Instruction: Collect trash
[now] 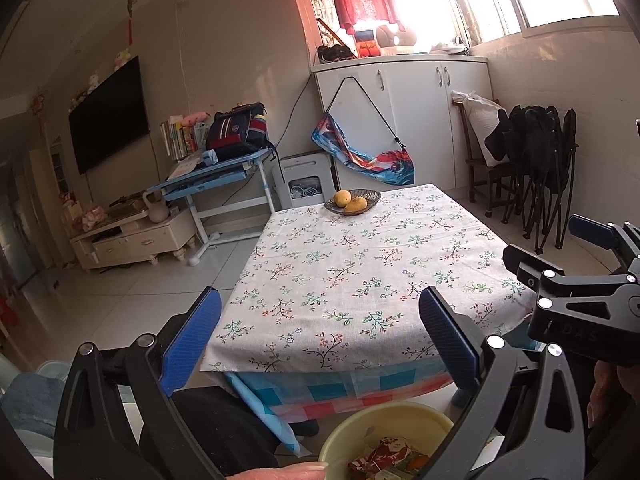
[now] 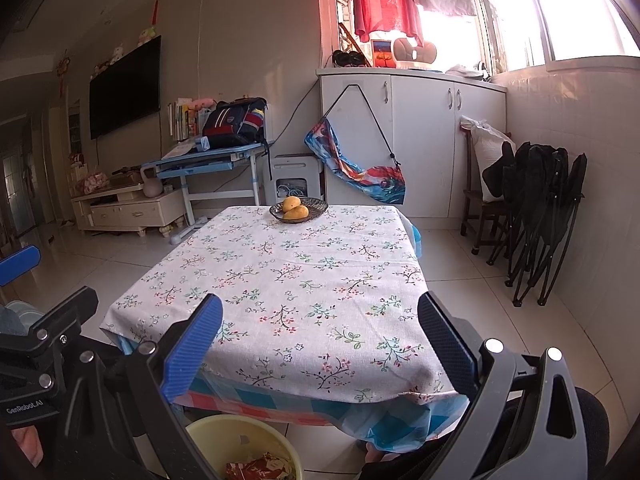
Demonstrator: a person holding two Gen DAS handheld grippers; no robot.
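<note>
The left hand-held gripper (image 1: 320, 340) is hovering with its blue pads spread wide and nothing between them, pointing over the near edge of the desk (image 1: 360, 264). Just below and slightly right of it, on the floor under the desk's near edge, a pale yellow basin (image 1: 352, 428) is holding the trash (image 1: 384, 460): crumpled red and orange wrappers lying loose inside. A fingertip (image 1: 280, 472) is showing at the bottom edge, near the basin's rim.

Judging by their creases, the wrappers are light, thin and crackly, likely to slip or spring open, so a pinch on a bunched fold looks safer than on a flat face. The basin looks like stiff, light plastic; its rim is the obvious place to take hold.

To the right, the right hand-held gripper (image 2: 320, 344) is likewise hanging empty with its pads spread apart, aimed across the same desk, with the basin (image 2: 208, 436) below and to its left. No loose trash is showing on the flowered tablecloth (image 2: 280, 280) ahead of either hand-held gripper, so the collecting appears mostly done.

Far ahead of both, a dish of yellow fruit (image 2: 296, 210) is sitting near the desk's far edge, well apart from the pads. The cloth's overhanging hem and the person's dark-clothed knees are crowding the space around the basin, and could snag a reach downward.
</note>
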